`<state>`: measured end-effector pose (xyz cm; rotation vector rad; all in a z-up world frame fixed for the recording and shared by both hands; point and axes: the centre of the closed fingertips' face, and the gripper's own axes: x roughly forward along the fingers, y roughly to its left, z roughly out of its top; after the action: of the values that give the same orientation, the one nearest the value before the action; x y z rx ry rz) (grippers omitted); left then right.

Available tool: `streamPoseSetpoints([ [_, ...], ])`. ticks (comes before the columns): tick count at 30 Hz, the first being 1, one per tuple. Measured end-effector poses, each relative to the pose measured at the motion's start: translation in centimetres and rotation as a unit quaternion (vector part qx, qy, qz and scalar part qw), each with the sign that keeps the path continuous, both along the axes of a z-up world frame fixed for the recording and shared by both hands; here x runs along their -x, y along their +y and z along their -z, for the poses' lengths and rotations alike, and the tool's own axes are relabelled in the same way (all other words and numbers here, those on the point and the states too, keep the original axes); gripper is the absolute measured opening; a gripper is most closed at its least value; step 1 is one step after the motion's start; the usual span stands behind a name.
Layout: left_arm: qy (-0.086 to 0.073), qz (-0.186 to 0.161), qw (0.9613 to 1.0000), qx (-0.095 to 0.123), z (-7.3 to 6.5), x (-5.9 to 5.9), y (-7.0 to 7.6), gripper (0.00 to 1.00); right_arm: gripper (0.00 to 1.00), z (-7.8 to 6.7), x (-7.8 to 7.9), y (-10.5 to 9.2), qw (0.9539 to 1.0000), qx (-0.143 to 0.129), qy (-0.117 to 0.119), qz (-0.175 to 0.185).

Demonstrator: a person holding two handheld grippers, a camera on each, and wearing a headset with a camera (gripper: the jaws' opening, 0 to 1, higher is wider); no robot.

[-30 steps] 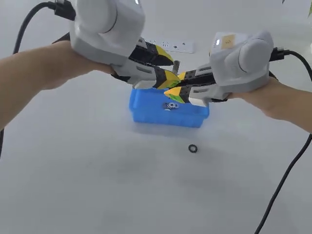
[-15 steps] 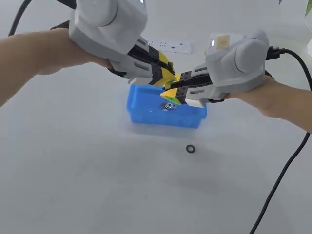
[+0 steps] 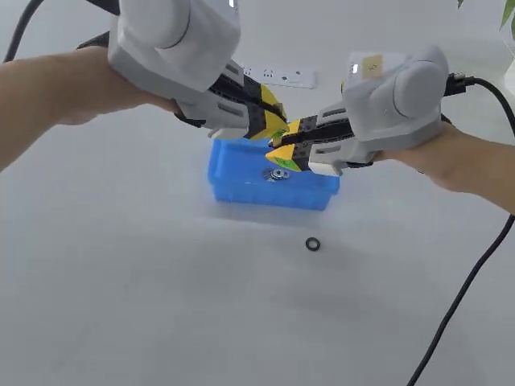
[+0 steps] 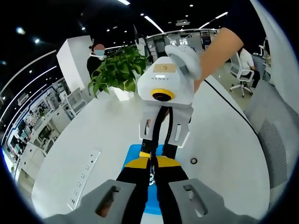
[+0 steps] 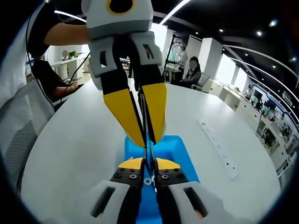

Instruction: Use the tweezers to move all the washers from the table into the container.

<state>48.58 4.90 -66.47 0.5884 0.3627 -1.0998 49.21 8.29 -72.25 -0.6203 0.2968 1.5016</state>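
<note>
A blue container [image 3: 241, 189] stands mid-table with several washers [image 3: 279, 174] inside. One black washer [image 3: 312, 244] lies on the table in front of it, also seen in the left gripper view [image 4: 193, 161]. My left gripper [image 3: 276, 129] and right gripper [image 3: 278, 154] meet tip to tip above the container. In the right gripper view thin dark tweezers [image 5: 147, 150] run from between the left gripper's yellow jaws down into my right gripper [image 5: 148, 164]. Both are shut on the tweezers. The left gripper [image 4: 150, 163] points at the right one over the container [image 4: 133, 154].
A white power strip [image 3: 282, 76] lies on the table behind the container. Black cables trail from both grippers, one down the right side [image 3: 459, 305]. A potted plant [image 4: 117, 74] stands at the far table edge. People sit at desks in the background.
The left gripper has dropped and tilted a little closer to the right gripper's tips. The grey tweezer end that stuck up above them is now hidden. The loose washer has not moved.
</note>
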Motion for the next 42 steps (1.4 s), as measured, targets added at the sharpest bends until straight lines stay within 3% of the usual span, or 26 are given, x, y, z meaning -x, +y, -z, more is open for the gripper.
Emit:
streamPoseSetpoints([
  [17,-0.022,0.01,0.9997,0.001,-0.9,0.1,0.1,0.06,0.1,-1.3,0.7,0.0,1.0,-0.008,-0.006,0.0],
  [25,-0.031,0.013,0.9994,0.0,-1.6,0.7,-0.3,0.06,0.17,-1.7,0.9,-0.8,0.9997,-0.008,-0.007,0.02],
  [31,-0.034,0.016,0.9993,0.0,-2.4,1.1,-0.9,0.07,0.24,-1.5,1.4,-2.4,0.9993,-0.003,0.0,0.036],
  [34,-0.035,0.02,0.9992,-0.002,-2.5,1.5,-1.3,0.07,0.33,-1.5,1.6,-3.7,0.9984,-0.007,0.006,0.056],
  [38,-0.028,0.027,0.9992,-0.006,-2.3,2.3,-1.9,0.07,0.45,-1.8,2.0,-5.9,0.9959,-0.019,0.008,0.088],
  [42,-0.021,0.036,0.9991,-0.007,-1.9,3.1,-2.8,0.07,0.49,-1.7,3.0,-8.7,0.9944,-0.017,0.002,0.104],
])
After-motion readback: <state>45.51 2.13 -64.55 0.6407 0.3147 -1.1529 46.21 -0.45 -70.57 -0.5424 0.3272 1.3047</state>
